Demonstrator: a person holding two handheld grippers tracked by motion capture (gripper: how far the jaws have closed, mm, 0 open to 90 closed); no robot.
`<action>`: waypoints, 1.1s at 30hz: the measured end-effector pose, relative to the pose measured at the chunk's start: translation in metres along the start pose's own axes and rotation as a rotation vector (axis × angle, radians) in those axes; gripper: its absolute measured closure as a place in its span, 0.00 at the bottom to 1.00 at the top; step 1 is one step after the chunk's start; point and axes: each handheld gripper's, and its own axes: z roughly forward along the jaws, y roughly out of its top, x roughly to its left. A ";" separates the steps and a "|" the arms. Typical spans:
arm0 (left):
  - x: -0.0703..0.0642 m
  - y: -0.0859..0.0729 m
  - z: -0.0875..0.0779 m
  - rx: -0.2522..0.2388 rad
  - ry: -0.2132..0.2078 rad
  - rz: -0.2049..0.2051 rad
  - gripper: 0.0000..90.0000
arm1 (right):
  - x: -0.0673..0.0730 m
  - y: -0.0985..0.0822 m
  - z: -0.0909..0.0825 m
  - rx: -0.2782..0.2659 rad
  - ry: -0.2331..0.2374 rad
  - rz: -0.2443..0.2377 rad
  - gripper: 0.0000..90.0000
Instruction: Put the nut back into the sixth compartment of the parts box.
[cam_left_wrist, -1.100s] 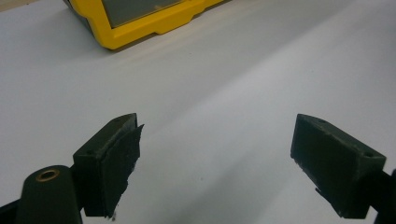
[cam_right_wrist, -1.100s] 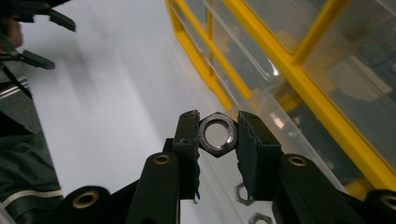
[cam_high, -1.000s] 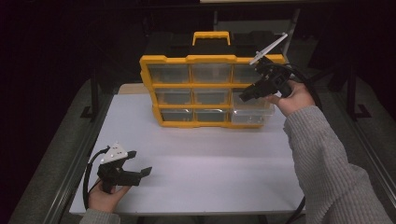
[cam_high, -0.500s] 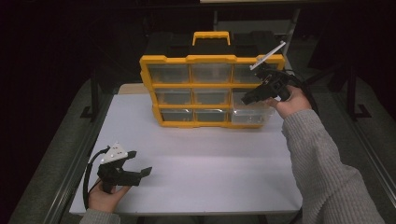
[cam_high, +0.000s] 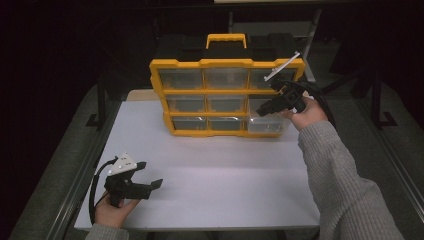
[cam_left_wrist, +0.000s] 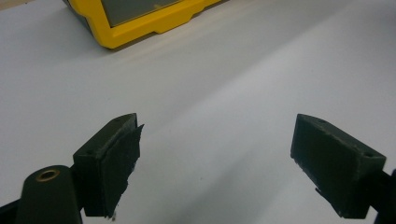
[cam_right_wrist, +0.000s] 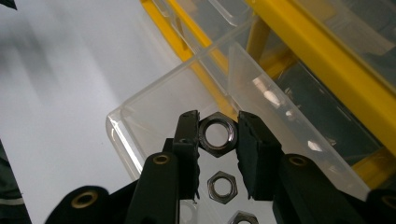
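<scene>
A yellow plastic organiser cabinet with a grid of clear drawers (cam_high: 225, 97) stands upright at the far side of the white worktop (cam_high: 225, 175), a yellow carrying handle on its top. Its bottom right clear plastic drawer (cam_right_wrist: 154, 116) is pulled out toward the person, and the right gripper (cam_high: 270, 107) hangs at the cabinet's right edge, just over that open drawer, held by a hand in a grey knitted sleeve. In the right gripper view the two black jaws are clamped on a silver hexagonal steel nut (cam_right_wrist: 217, 134), gripping it by opposite flats with its hole facing the camera, so the nut sits above the drawer's open interior, near the drawer's front wall. Two more hexagonal nuts lie loose on the drawer floor beneath it, one (cam_right_wrist: 222, 187) directly under the held nut and another (cam_right_wrist: 243, 218) at the lower edge of that view. The left gripper (cam_high: 150, 184) rests in the person's other hand at the near left corner of the worktop, well apart from the cabinet, with its jaws wide apart and nothing between them; in the left gripper view a corner of the cabinet's yellow frame shows beyond the bare white surface.
</scene>
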 end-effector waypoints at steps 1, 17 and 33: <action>0.000 0.000 0.000 0.000 0.000 0.000 0.17 | 0.000 0.000 0.001 0.000 0.002 0.006 0.76; 0.000 0.000 0.000 0.001 -0.001 0.001 0.17 | 0.001 -0.002 -0.010 -0.041 0.006 0.015 0.71; 0.000 0.000 0.000 0.001 0.001 0.003 0.17 | 0.020 -0.023 -0.047 -0.101 0.017 -0.012 0.64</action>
